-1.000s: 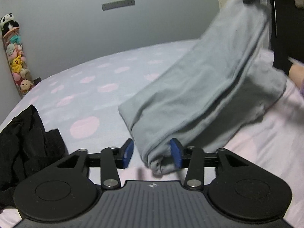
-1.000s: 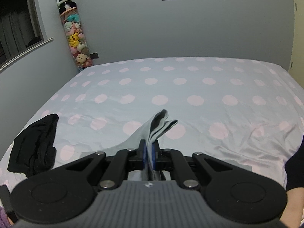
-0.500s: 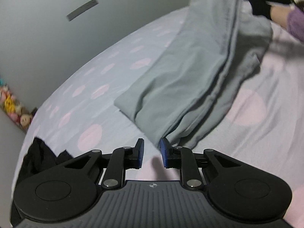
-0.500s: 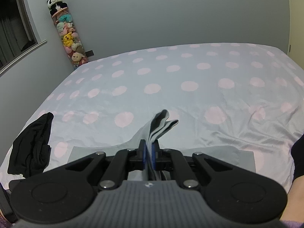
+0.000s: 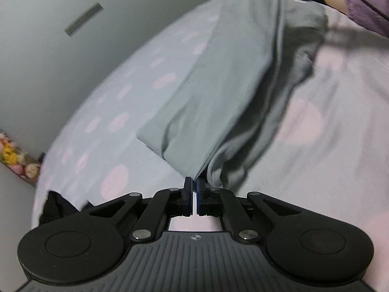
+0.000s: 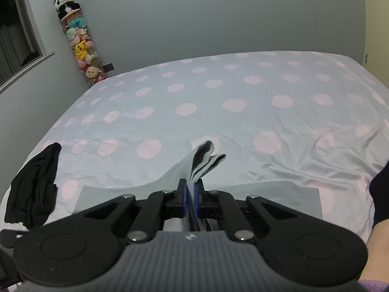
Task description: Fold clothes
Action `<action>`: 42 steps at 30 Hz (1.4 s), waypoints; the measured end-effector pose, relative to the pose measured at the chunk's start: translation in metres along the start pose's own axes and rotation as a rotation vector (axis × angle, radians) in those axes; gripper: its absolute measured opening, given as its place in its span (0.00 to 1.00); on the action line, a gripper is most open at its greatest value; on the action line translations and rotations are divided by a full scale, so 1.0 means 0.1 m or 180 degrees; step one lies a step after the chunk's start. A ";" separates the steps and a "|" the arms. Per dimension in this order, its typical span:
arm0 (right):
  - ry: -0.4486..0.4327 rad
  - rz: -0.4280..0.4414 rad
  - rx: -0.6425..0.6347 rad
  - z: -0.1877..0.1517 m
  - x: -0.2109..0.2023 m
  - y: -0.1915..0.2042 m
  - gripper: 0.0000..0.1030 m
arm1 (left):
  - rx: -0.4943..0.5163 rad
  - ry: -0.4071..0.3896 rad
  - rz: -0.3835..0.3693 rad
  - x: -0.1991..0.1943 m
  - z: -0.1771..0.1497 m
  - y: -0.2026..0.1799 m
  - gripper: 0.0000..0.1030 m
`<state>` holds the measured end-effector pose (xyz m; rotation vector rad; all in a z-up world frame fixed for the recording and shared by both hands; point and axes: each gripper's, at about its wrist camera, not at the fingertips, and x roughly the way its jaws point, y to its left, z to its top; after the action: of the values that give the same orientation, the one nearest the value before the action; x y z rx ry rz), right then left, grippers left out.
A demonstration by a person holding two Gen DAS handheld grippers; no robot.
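The left claw [image 5: 193, 182] has its blue pads pressed nearly together, with only a thin slit between them, and pinches the lowest corner of a grey garment [image 5: 233, 77]. From that corner the cloth rises in long folds toward the upper right of the left wrist view, where it is held up near a purple sleeve [image 5: 367, 7]; part of it sags onto the bed [image 5: 328, 158].

The right claw [image 6: 191, 189] is clamped shut on a bunched edge of the same grey garment [image 6: 204, 160], whose folded tip pokes out past the pads toward the frame's middle. More of the cloth lies flat on the bed [image 6: 243, 92] just behind the claw, spreading to the lower left and lower right.

A black garment [image 6: 34, 189] lies crumpled at the left edge of the dotted bedsheet, well apart from the grey one. A tube of plush toys [image 6: 79, 46] stands in the upper left, against the wall.
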<state>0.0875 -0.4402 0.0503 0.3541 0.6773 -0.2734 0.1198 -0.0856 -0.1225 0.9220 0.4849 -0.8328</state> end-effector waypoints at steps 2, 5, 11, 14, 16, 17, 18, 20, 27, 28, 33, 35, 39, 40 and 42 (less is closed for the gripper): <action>0.0017 -0.0012 0.0021 -0.01 0.04 -0.04 0.07 | 0.0047 0.0041 -0.0020 -0.01 -0.05 -0.06 0.01; 0.0031 -0.0044 0.0020 -0.02 0.10 -0.07 0.07 | -0.0197 0.0014 -0.0099 -0.02 -0.02 -0.04 0.01; -0.0031 -0.0048 -0.0185 0.03 0.08 -0.09 0.07 | -0.0508 -0.0006 -0.0152 -0.06 0.10 0.12 0.01; -0.0103 -0.0066 -0.0225 0.09 0.05 -0.18 0.07 | -0.0508 -0.0067 -0.0152 -0.15 0.20 0.11 0.01; -0.0131 -0.0098 -0.0215 0.11 0.03 -0.25 0.07 | -0.0571 -0.0124 -0.0185 -0.19 0.28 0.10 0.01; -0.0142 -0.0113 -0.0194 0.12 0.02 -0.30 0.07 | -0.0615 -0.0152 -0.0207 -0.20 0.31 0.10 0.02; -0.0154 -0.0136 -0.0175 0.13 0.00 -0.36 0.07 | -0.0658 -0.0180 -0.0228 -0.21 0.34 0.09 0.02; -0.0180 -0.0199 -0.0136 0.13 -0.04 -0.49 0.07 | -0.0730 -0.0192 -0.0255 -0.20 0.37 0.10 0.03; -0.0017 -0.0349 0.0094 -0.11 0.14 -0.95 0.07 | -0.0963 -0.0138 -0.0310 -0.11 0.39 0.14 0.09; 0.0009 -0.0366 0.0130 -0.16 0.18 -1.01 0.07 | -0.1023 -0.0101 -0.0308 -0.08 0.38 0.16 0.09; 0.0139 -0.0451 0.0311 -0.40 0.41 -1.30 0.07 | -0.1686 0.0000 -0.0436 0.04 0.31 0.33 0.22; 0.0191 -0.0485 0.0384 -0.50 0.51 -1.42 0.07 | -0.1913 0.0027 -0.0454 0.08 0.30 0.38 0.28; 0.0224 -0.0540 0.0464 -0.68 0.65 -1.54 0.14 | -0.2230 0.0099 -0.0429 0.15 0.31 0.42 0.38; 0.0199 -0.0565 0.0470 -0.72 0.66 -1.55 0.18 | -0.2320 0.0112 -0.0429 0.16 0.30 0.43 0.43; 0.0119 -0.0585 0.0561 -0.80 0.63 -1.59 0.35 | -0.2540 0.0116 -0.0437 0.18 0.27 0.45 0.45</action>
<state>0.0330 -0.5603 -0.0849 0.4669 0.7257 -0.5044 0.1670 -0.1008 -0.0981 0.1674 0.8382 -0.6565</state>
